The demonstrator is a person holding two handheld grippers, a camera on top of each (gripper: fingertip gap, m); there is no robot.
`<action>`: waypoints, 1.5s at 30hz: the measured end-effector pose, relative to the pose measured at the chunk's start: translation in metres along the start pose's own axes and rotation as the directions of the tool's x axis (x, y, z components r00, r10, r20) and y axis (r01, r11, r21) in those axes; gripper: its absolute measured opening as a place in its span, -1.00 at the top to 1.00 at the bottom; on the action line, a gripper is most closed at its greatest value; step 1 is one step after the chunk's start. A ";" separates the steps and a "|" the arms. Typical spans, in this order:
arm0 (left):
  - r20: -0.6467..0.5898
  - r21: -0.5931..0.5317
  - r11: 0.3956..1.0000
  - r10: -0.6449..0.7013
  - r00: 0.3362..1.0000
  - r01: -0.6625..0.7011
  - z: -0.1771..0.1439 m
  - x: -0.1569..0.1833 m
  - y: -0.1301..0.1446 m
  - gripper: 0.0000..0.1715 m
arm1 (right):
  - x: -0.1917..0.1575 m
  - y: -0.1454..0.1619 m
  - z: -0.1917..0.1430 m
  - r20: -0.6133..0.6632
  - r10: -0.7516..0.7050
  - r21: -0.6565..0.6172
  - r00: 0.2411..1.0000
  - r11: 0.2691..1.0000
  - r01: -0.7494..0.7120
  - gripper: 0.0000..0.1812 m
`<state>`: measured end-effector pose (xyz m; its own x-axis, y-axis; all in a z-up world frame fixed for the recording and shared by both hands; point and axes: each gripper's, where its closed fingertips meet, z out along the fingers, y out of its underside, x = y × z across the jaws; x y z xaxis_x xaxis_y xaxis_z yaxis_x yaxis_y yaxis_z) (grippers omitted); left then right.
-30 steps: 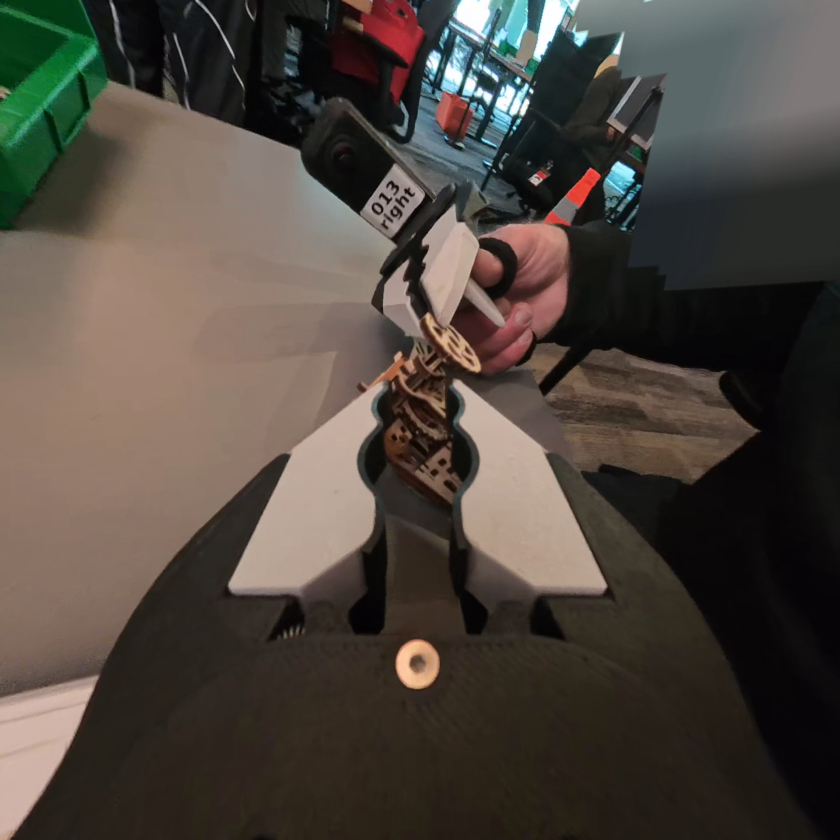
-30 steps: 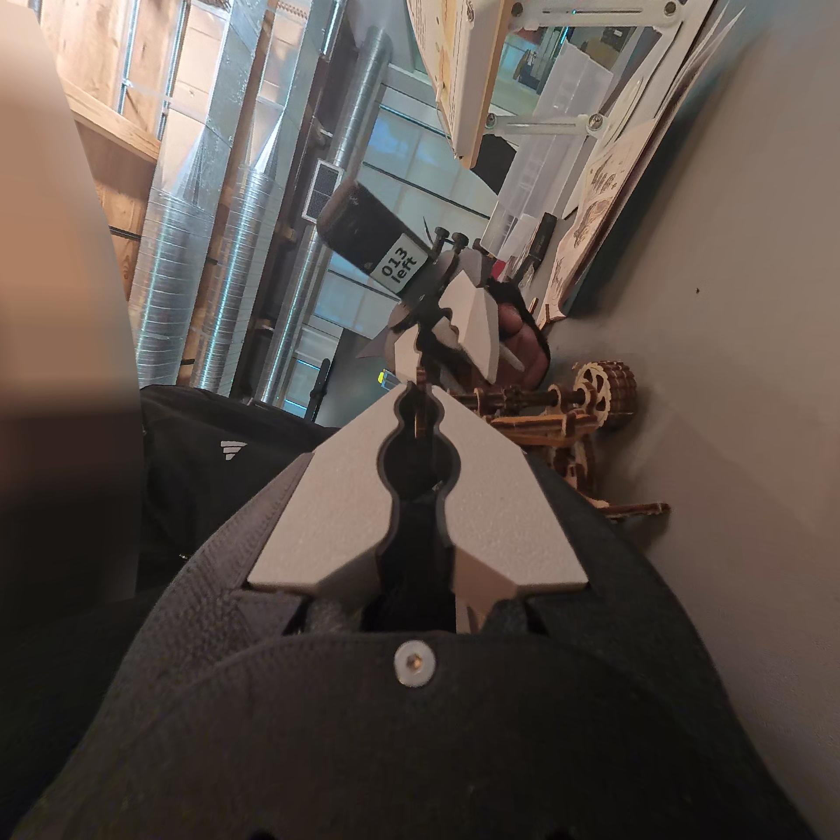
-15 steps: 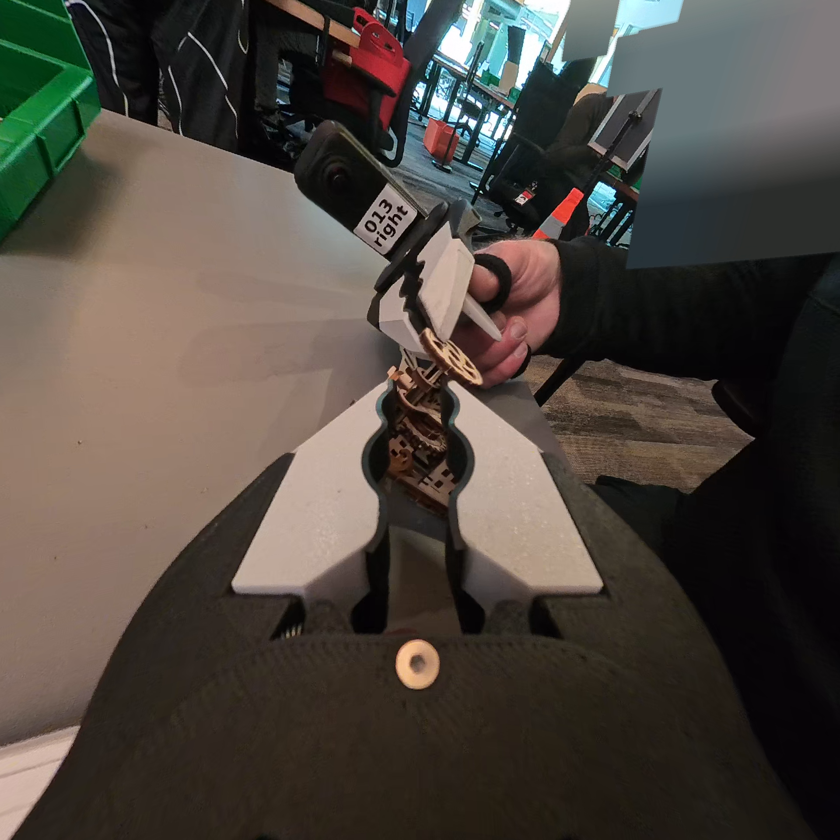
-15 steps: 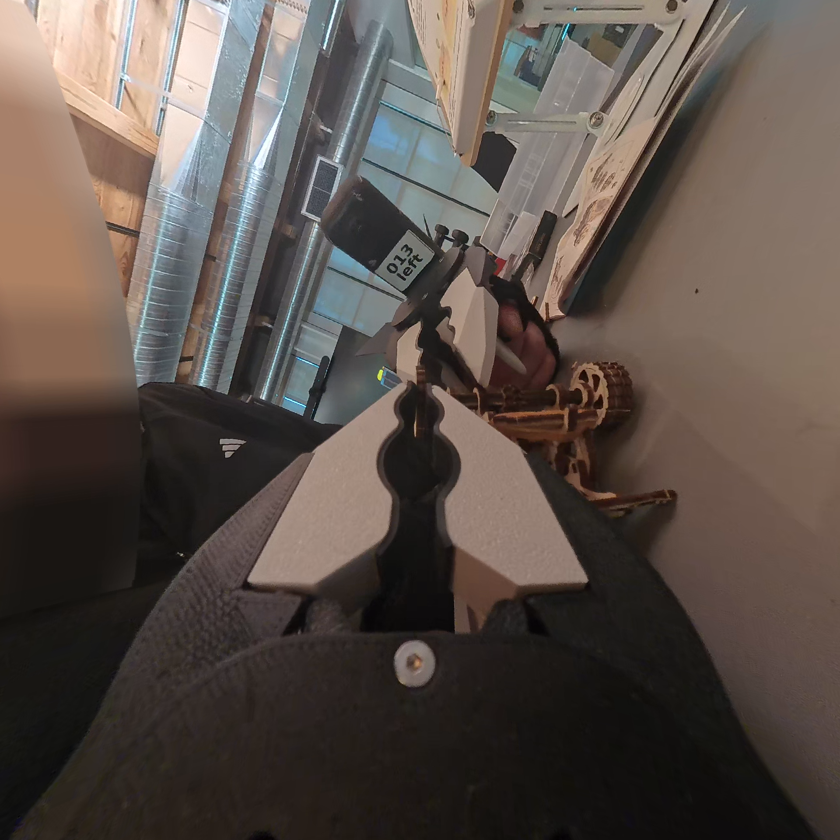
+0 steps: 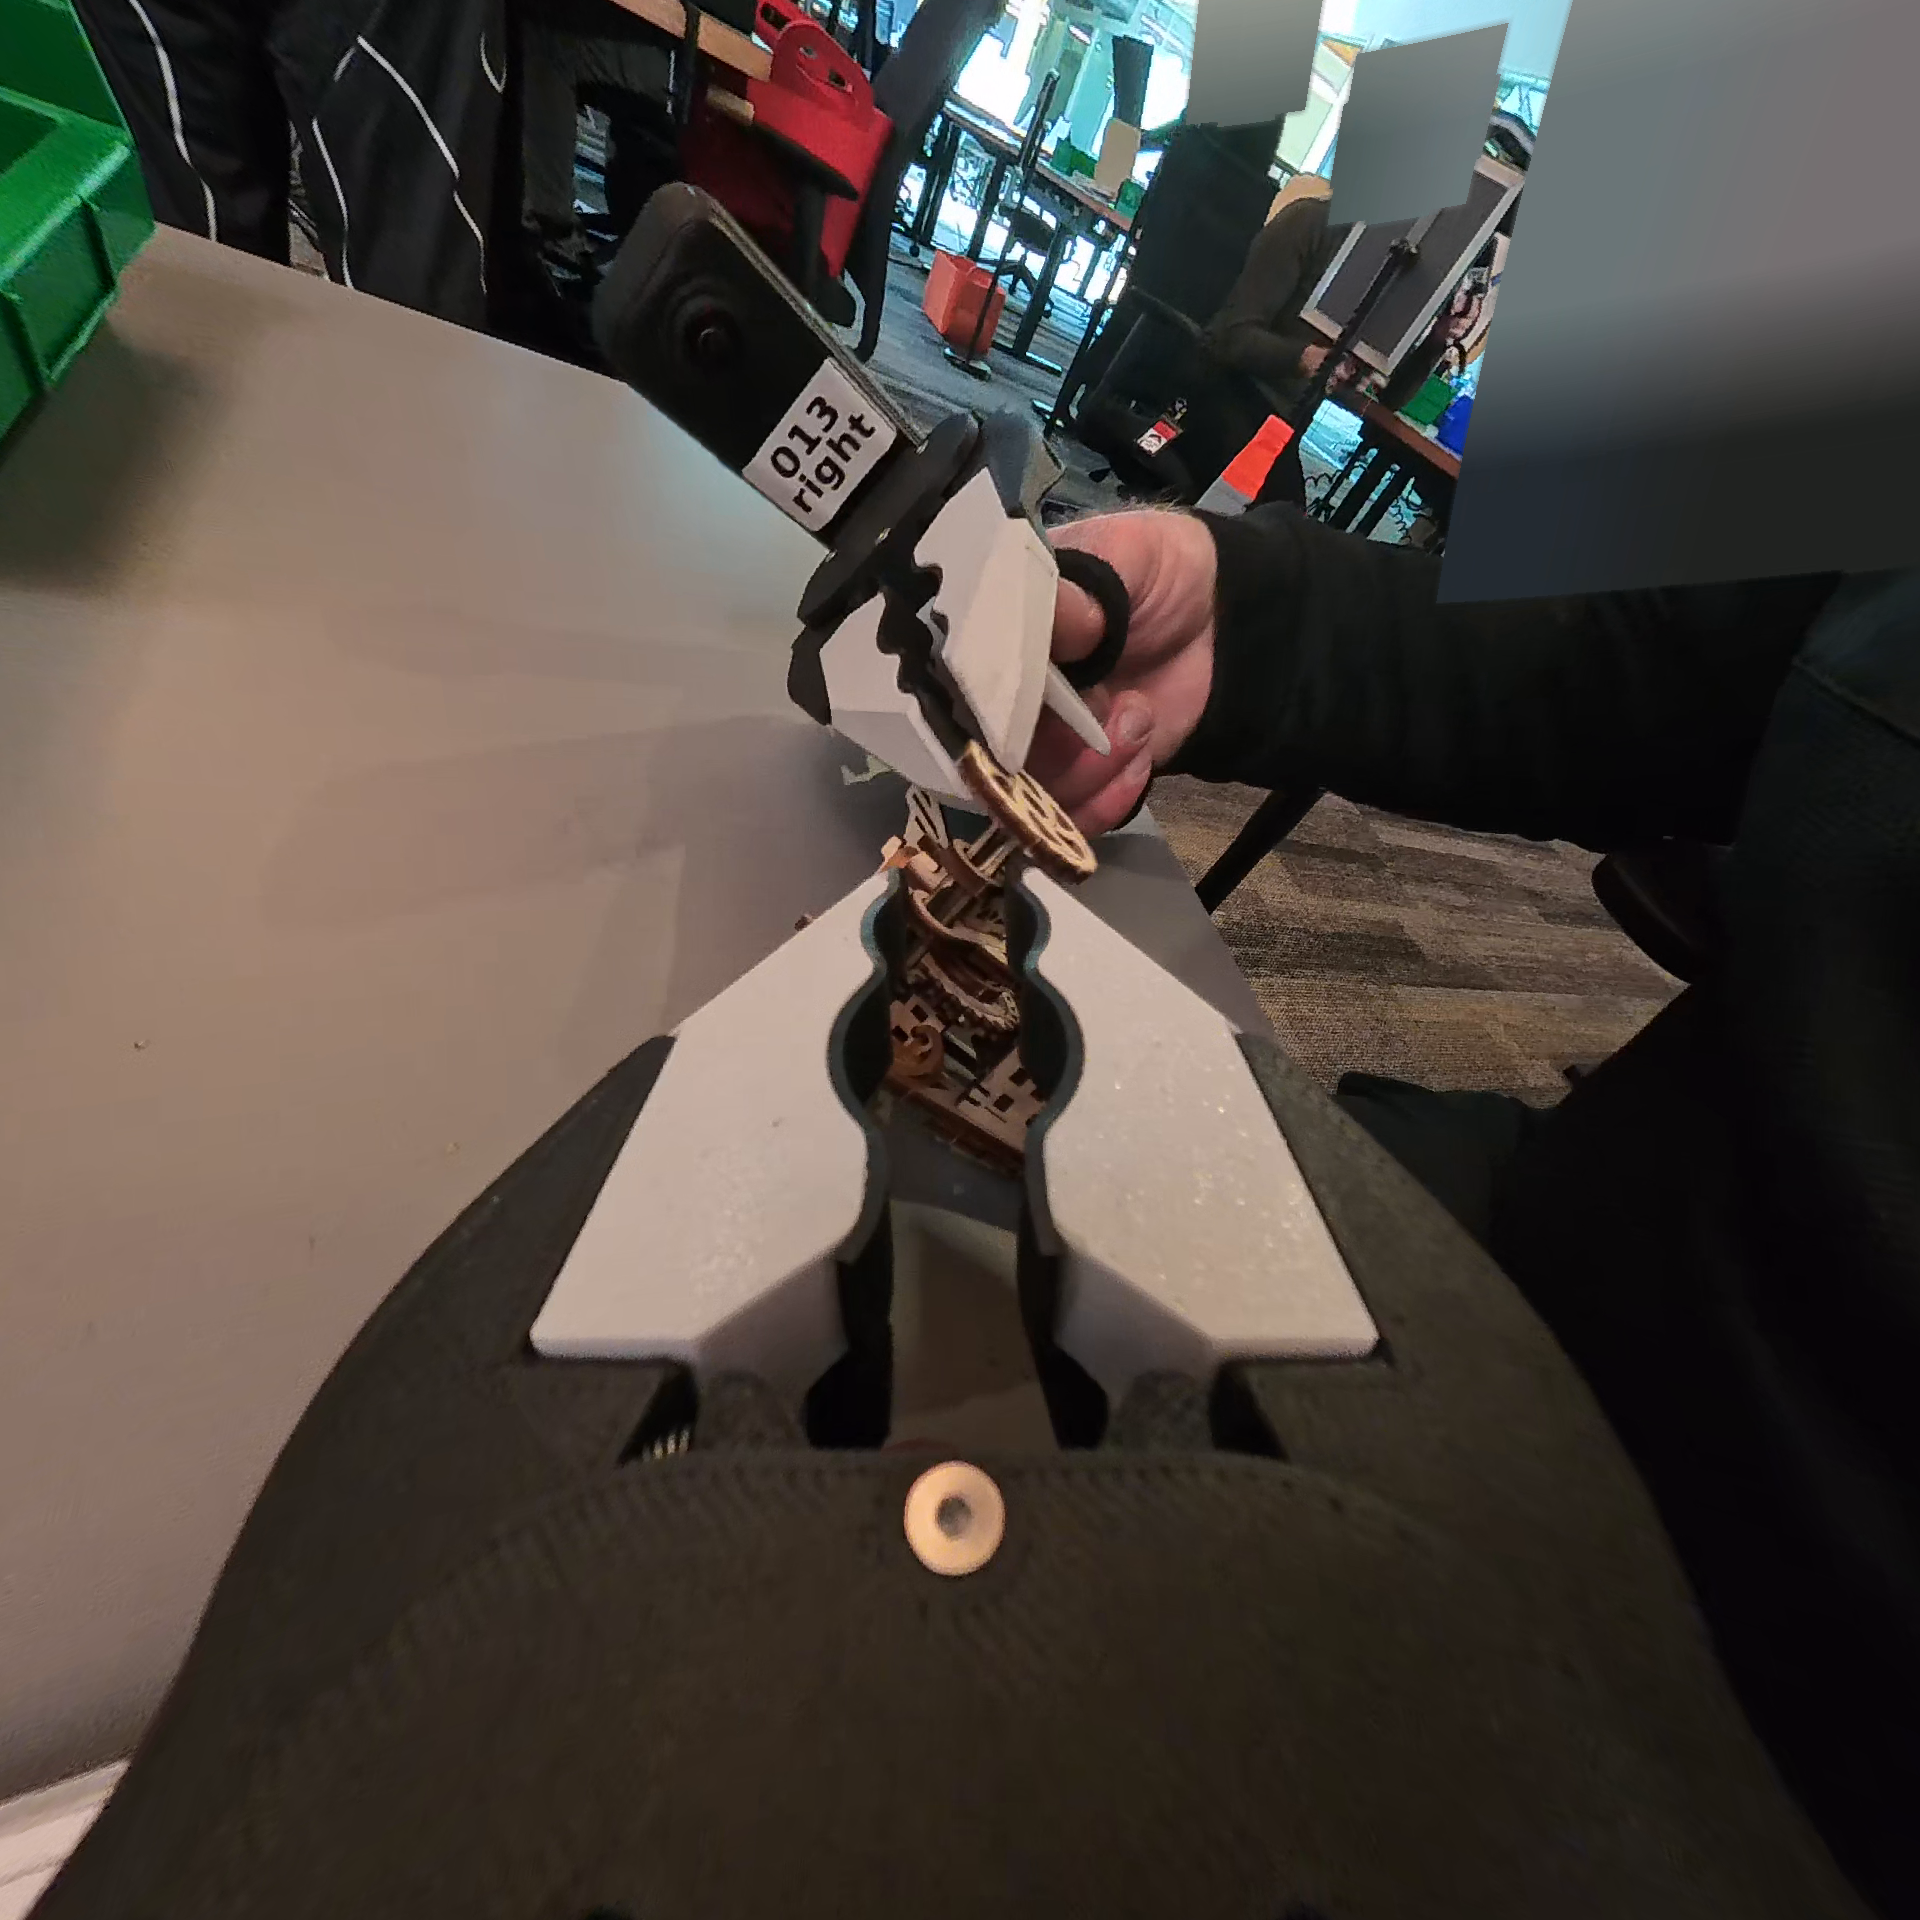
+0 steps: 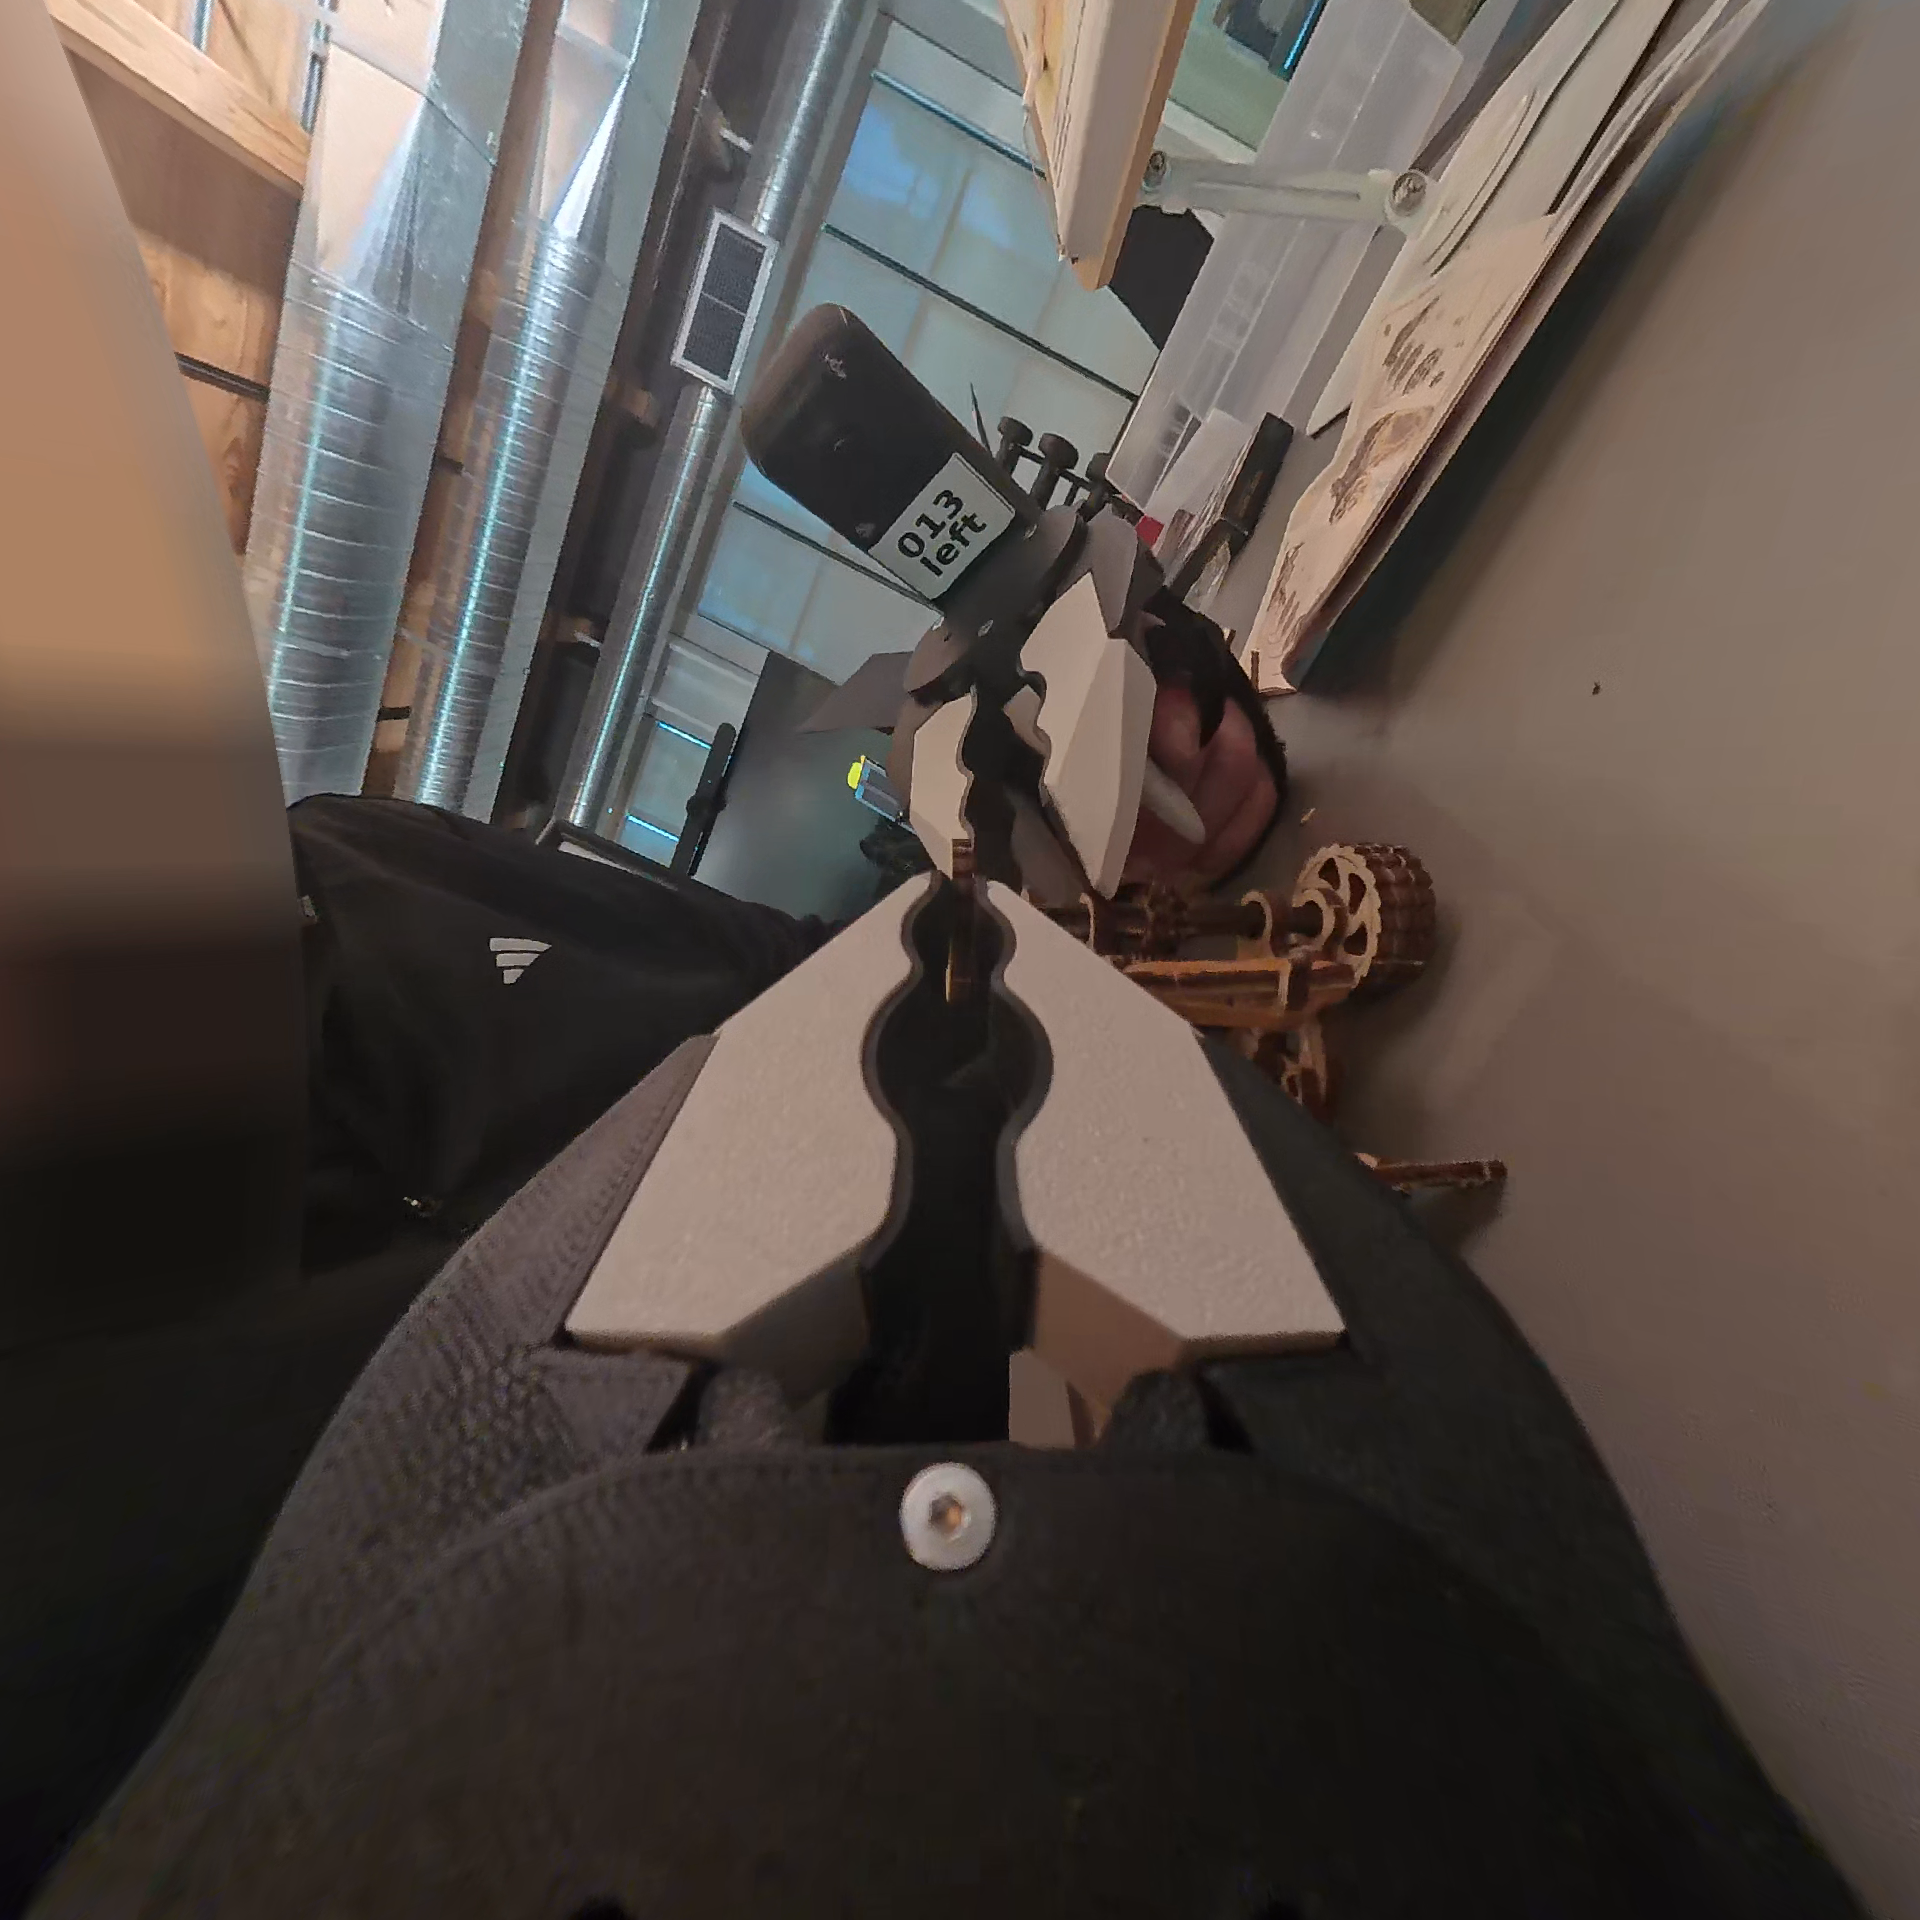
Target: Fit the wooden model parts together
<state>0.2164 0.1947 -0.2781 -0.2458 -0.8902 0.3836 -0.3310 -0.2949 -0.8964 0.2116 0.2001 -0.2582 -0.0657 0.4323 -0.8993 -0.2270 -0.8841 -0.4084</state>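
Note:
My left gripper [image 5: 954,896] is shut on the wooden model [image 5: 961,1023], a laser-cut frame with gears that shows between its white fingers. My right gripper [image 5: 958,771] comes in from above, shut on a small spoked wooden wheel [image 5: 1027,816] that sits against the model's top end. In the right wrist view my right gripper [image 6: 961,896] pinches the wheel [image 6: 961,951] edge-on. Just beyond it the left gripper [image 6: 987,831] holds the model [image 6: 1226,971], which has a toothed wheel [image 6: 1361,914] fitted at its far end. The join itself is hidden by the fingers.
The grey table [image 5: 364,727] ends just right of the grippers, with floor beyond. A green bin [image 5: 52,239] stands at the far left. Sheets of wooden parts [image 6: 1403,416] and a clear plastic box [image 6: 1299,260] lie at the table's far side.
Both grippers stay shut on their parts and close together. The left gripper and model have tilted slightly, and the wheel stays pressed at the model's top.

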 end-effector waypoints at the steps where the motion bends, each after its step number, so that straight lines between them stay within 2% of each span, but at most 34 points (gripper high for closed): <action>1: -0.004 -0.001 1.000 -0.001 1.000 0.001 0.000 0.000 0.000 0.83 | 0.000 0.000 0.000 0.005 -0.005 -0.004 1.000 1.000 0.005 0.99; 12: -0.035 -0.011 1.000 -0.005 0.999 0.005 0.001 0.001 0.000 0.83 | 0.004 0.001 0.001 0.012 0.000 -0.052 1.000 0.999 0.001 0.97; 22: -0.046 -0.015 1.000 -0.006 0.999 0.006 0.001 0.001 0.000 0.82 | -0.003 -0.001 0.000 -0.004 -0.147 -0.045 0.989 0.988 0.146 0.99; 26: -0.046 -0.015 1.000 -0.010 0.999 0.009 0.002 0.001 0.000 0.82 | -0.003 0.002 0.000 -0.008 -0.146 -0.062 0.989 0.987 0.145 0.85; 27: -0.046 -0.016 1.000 -0.009 0.999 0.009 0.002 0.001 0.000 0.82 | -0.002 0.003 -0.001 -0.019 -0.156 -0.071 0.988 0.986 0.154 0.98; 28: -0.047 -0.016 1.000 -0.009 0.999 0.008 0.002 0.001 0.000 0.82 | -0.002 0.005 0.000 -0.024 -0.174 -0.081 0.984 0.982 0.172 1.00; 30: -0.047 -0.017 1.000 -0.009 0.999 0.008 0.002 0.001 0.000 0.82 | 0.003 0.003 -0.001 -0.070 -0.195 -0.084 0.978 0.978 0.189 1.00; 34: -0.047 -0.016 1.000 -0.009 0.999 0.009 0.002 0.001 0.000 0.82 | -0.005 0.008 -0.004 -0.034 -0.205 -0.110 0.978 0.974 0.201 0.98; 38: -0.047 -0.018 1.000 -0.006 0.999 0.005 0.002 0.001 0.000 0.82 | -0.002 0.022 -0.011 -0.133 -0.347 -0.229 0.928 0.922 0.312 0.80; 42: -0.043 -0.030 1.000 0.004 0.999 -0.005 0.004 0.001 0.000 0.81 | 0.000 0.015 -0.006 -0.192 -0.475 -0.251 0.859 0.870 0.425 0.93; 45: -0.032 -0.033 0.999 0.003 0.999 -0.004 0.005 0.001 0.000 0.81 | 0.000 0.012 -0.004 -0.182 -0.507 -0.229 0.843 0.855 0.465 0.93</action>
<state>0.2204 0.1924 -0.2785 -0.2759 -0.8795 0.3877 -0.3594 -0.2797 -0.8903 0.2125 0.1889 -0.2642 0.2363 0.7802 -0.5791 -0.0024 -0.5955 -0.8033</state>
